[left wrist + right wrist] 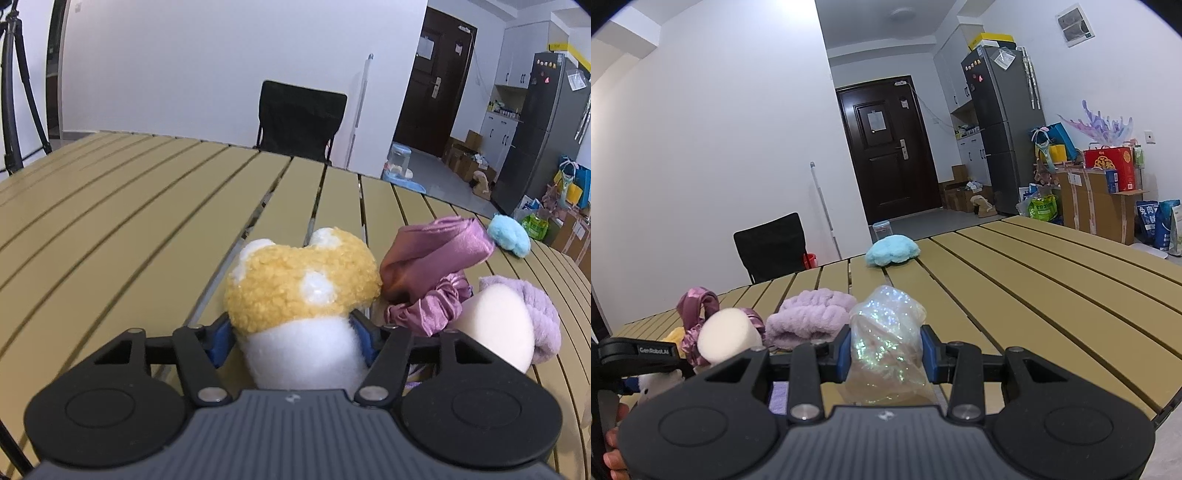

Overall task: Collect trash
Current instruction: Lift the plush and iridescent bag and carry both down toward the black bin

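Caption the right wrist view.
Right gripper clamps a crumpled iridescent plastic bag above the slatted tan table.

So my left gripper (295,332) has the plush toy (301,291) between its fingers on the table (129,221), scrunchie (424,310) just right of it, sponge (495,328) further right, fluffy pad (508,236) way behind.

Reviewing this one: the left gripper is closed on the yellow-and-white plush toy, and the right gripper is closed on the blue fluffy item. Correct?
Not quite. The right gripper is closed on a crumpled iridescent plastic bag, as the right wrist view shows; the blue fluffy item lies untouched farther across the table. The left gripper is indeed on the yellow-and-white plush toy.
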{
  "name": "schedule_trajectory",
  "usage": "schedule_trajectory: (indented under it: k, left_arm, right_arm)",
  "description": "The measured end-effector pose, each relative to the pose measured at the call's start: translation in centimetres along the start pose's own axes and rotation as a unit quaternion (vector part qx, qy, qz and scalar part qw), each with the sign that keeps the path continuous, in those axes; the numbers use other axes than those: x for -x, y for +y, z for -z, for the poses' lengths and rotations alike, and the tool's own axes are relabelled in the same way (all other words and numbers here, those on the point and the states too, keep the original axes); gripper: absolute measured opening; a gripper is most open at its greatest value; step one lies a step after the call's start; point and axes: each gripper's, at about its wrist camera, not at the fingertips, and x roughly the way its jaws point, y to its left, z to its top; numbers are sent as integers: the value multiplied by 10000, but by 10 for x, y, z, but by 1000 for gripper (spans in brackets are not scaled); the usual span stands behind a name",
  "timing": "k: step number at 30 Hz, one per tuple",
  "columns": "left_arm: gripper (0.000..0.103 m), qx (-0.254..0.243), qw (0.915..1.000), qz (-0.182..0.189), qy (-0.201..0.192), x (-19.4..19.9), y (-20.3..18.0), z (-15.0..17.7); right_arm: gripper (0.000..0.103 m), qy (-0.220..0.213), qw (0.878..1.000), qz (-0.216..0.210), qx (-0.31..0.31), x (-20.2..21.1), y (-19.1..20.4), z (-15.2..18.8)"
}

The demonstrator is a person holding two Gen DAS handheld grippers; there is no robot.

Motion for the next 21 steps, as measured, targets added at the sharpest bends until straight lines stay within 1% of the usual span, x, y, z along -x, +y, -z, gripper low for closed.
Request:
schedule_trajectory:
  k: [10, 16, 21]
  left_arm:
    - [64, -150, 9987, -65, -477, 30, 2, -3]
    - [64, -143, 9967, 13, -797, 56, 7, 0]
    - [64, -75, 9954, 149, -941, 78, 14, 4]
  right_arm:
    - [36, -57, 9999, -117, -13, 11, 1, -1]
    - [37, -137, 9997, -210, 5, 24, 0, -2]
    - [37, -208, 9993, -318, 59, 40, 1, -1]
